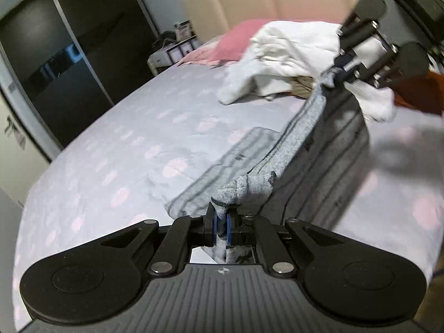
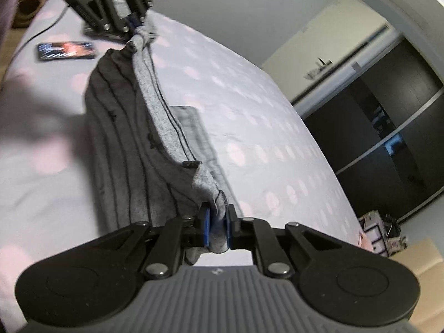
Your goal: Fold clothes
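Observation:
A grey garment with thin dark stripes [image 1: 319, 149] hangs stretched between my two grippers above the bed; it also shows in the right wrist view [image 2: 133, 138]. My left gripper [image 1: 221, 223] is shut on one gathered corner of it. My right gripper [image 2: 217, 226] is shut on the opposite corner. Each gripper shows in the other's view, the right one [image 1: 342, 66] at upper right, the left one [image 2: 133, 25] at top left. The lower part of the garment trails on the sheet.
The bed sheet [image 1: 111, 149] is pale lilac with pink dots. A pile of white clothes [image 1: 283, 55] and a pink pillow [image 1: 236, 41] lie by the beige headboard [image 1: 249, 2]. A dark phone-like object [image 2: 66, 50] lies on the bed. Dark wardrobe doors [image 1: 69, 55] stand beyond.

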`<state>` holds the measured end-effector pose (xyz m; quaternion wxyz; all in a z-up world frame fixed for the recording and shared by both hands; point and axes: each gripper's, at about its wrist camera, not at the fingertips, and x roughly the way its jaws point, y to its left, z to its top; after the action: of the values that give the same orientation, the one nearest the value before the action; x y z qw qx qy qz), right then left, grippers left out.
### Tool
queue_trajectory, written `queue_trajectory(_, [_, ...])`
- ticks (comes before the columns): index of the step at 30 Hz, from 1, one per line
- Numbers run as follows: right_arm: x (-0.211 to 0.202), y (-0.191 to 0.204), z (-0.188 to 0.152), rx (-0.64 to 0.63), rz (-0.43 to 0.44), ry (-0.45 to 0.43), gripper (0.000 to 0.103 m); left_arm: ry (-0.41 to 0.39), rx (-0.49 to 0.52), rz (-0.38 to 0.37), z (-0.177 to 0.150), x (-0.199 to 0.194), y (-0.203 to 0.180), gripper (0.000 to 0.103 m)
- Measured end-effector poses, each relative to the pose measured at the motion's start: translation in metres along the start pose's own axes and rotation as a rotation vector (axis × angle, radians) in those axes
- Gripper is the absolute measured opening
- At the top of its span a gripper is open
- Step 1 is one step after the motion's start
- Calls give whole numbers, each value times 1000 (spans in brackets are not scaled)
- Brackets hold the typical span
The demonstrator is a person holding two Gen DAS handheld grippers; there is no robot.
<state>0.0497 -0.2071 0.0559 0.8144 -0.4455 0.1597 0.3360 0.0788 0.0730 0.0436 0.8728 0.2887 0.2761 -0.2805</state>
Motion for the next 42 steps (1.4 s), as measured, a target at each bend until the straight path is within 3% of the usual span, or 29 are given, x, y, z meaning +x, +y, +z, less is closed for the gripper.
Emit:
queue_trajectory(8, [78,-49,7,143,-8,29,12,51,-89,7,13,57,48,4])
queue_trajectory(18, [184,-64,5,275,45,185,12,164,-254,-30,4,136,77,4])
queue_trajectory(22, [207,-65,-1,339,59,247,13,184,-322,-32,1,159,83,6])
queue_trajectory(27, [216,-64,-8,399,61,281,15,180,-429,-13,1,173,95,11])
queue_trajectory(29, [219,-66,-8,411,45,286,27,179,-470,8,1,174,100,18])
queue_trajectory(35, [205,-85,-13,494,-69,294,35,167,-452,99,3,159,104,26])
queue_trajectory(39, [189,-108,-23,649,-100,254,35,155,-476,156,3,141,110,27])
queue_trajectory(42, [174,-122,-28,779,-90,223,35,133,-478,152,1,120,108,27])
